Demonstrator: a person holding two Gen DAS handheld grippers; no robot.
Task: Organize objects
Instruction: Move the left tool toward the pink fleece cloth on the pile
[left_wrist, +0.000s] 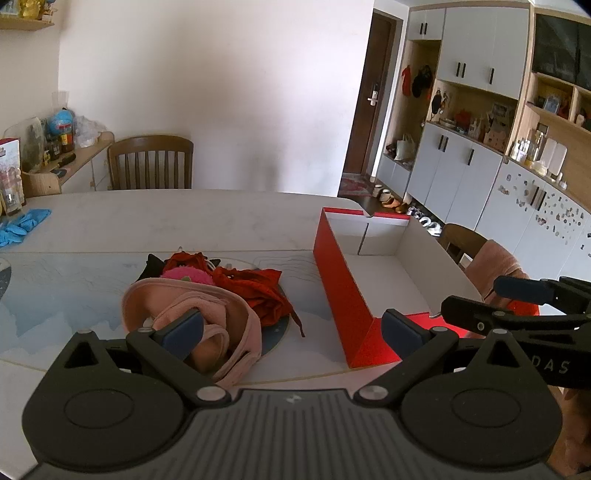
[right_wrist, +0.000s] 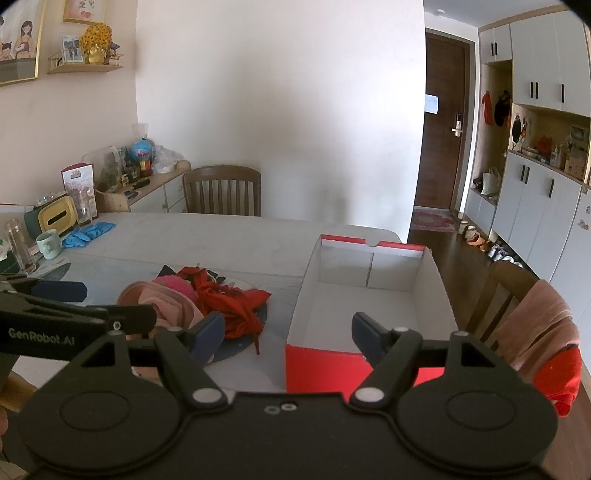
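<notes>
A pile of garments lies on the table: a pale pink one (left_wrist: 207, 325) in front, a bright pink fuzzy one (left_wrist: 186, 275) and red ones (left_wrist: 258, 288) behind. It also shows in the right wrist view (right_wrist: 207, 299). A red box with a white inside (left_wrist: 373, 266) stands open and empty to the right of the pile (right_wrist: 369, 291). My left gripper (left_wrist: 291, 330) is open and empty, its left pad over the pale pink garment. My right gripper (right_wrist: 290, 334) is open and empty, above the box's near left corner.
The white table (left_wrist: 166, 221) carries blue gloves (left_wrist: 22, 225) at the far left, with a mug (right_wrist: 48, 243), a glass bottle (right_wrist: 18, 243) and a tissue box (right_wrist: 55, 218). Wooden chairs stand behind (right_wrist: 221, 192) and to the right, one draped with pink cloth (right_wrist: 535, 325).
</notes>
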